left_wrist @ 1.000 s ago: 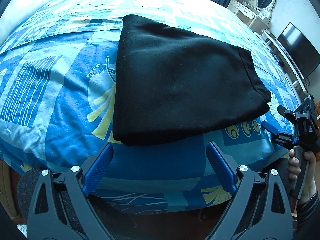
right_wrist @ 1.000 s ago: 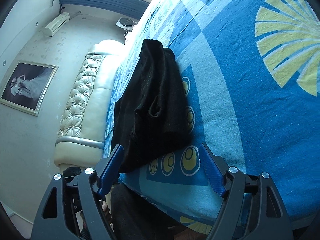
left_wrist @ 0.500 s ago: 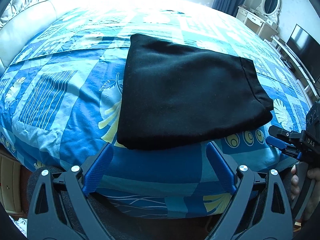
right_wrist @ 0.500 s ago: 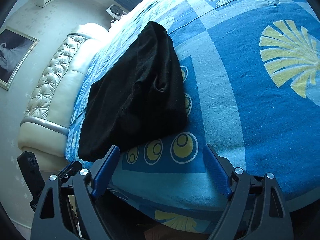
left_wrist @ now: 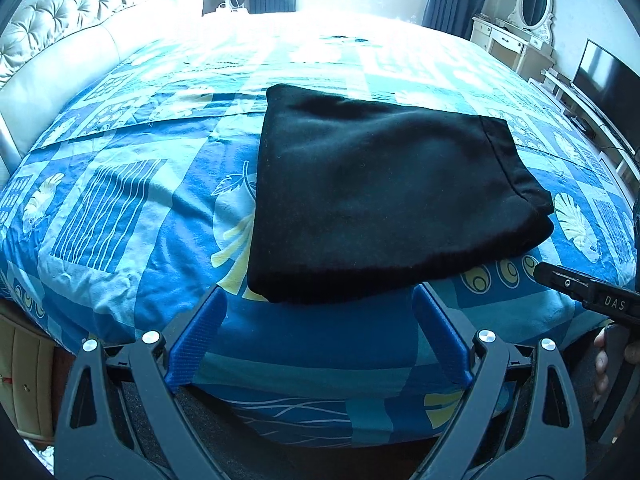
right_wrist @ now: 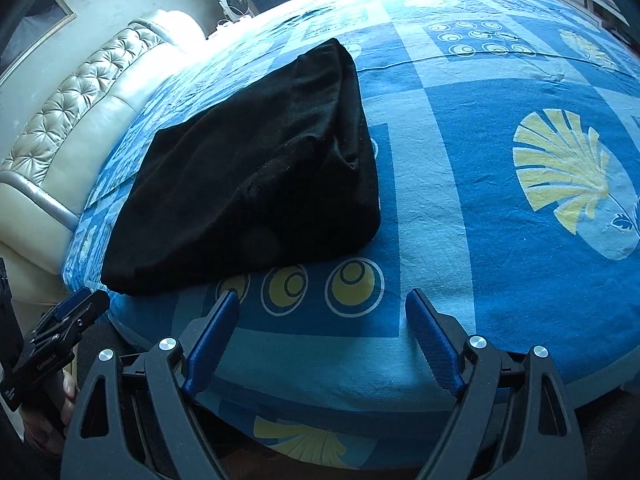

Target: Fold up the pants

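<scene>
On top of the big bed point(left_wrist: 120, 200), with its thin blue sheet of leaf and circle prints, the pants point(left_wrist: 380, 208) lie near the front edge as a soft, thick black square, so the folding looks done. Both the left tongs point(left_wrist: 316, 340) and right tongs point(right_wrist: 320, 340) hang wide apart, holding nothing; the right ones have just been opening.

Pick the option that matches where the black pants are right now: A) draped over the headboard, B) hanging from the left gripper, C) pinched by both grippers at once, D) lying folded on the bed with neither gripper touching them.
D: the black pants lie folded on the bed, and both the left gripper and right gripper stand open and empty short of them.
</scene>
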`<state>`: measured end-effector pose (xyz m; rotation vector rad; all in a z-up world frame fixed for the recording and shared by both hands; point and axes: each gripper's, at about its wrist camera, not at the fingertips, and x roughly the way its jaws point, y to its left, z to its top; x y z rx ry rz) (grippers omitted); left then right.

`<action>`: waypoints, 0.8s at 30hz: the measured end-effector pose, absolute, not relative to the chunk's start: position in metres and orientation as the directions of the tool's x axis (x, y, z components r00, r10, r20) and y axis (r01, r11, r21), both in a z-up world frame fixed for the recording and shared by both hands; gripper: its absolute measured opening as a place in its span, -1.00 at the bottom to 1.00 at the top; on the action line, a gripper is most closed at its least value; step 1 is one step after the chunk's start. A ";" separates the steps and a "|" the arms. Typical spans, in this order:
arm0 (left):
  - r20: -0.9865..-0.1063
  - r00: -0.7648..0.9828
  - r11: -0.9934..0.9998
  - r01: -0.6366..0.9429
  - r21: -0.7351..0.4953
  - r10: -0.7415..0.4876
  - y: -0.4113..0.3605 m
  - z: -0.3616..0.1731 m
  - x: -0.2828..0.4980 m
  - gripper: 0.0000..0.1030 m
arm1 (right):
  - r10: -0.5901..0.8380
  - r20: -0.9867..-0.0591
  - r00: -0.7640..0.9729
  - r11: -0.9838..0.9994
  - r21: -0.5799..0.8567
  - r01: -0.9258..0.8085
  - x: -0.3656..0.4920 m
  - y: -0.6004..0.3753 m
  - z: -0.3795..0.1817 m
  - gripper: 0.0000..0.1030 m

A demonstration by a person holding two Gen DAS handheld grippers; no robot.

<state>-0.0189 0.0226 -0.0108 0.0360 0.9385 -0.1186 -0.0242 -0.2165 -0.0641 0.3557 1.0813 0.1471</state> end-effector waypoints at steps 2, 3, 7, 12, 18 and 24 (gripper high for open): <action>-0.804 0.590 0.993 0.118 -0.013 -0.080 0.022 -0.010 -0.020 0.82 | 0.269 -0.838 0.475 0.942 0.332 0.051 -0.024 -0.216 -0.062 0.63; -0.804 0.589 0.993 0.118 -0.011 -0.079 0.022 -0.010 -0.019 0.82 | 0.259 -0.839 0.479 0.946 0.321 0.051 -0.023 -0.215 -0.061 0.63; -0.807 0.585 0.993 0.118 -0.008 -0.076 0.022 -0.014 -0.018 0.82 | 0.222 -0.845 0.487 0.957 0.283 0.055 -0.023 -0.213 -0.060 0.63; -0.803 0.591 0.994 0.105 -0.008 -0.069 0.027 -0.015 -0.016 0.82 | 0.197 -0.852 0.486 0.962 0.263 0.072 -0.025 -0.214 -0.062 0.63; -0.803 0.592 0.996 0.082 -0.018 -0.063 0.032 -0.015 -0.013 0.82 | 0.188 -0.855 0.483 0.963 0.258 0.082 -0.025 -0.216 -0.064 0.63; -0.795 0.604 0.997 0.074 -0.013 -0.055 0.034 -0.014 -0.013 0.82 | 0.191 -0.860 0.472 0.963 0.258 0.079 -0.026 -0.214 -0.068 0.63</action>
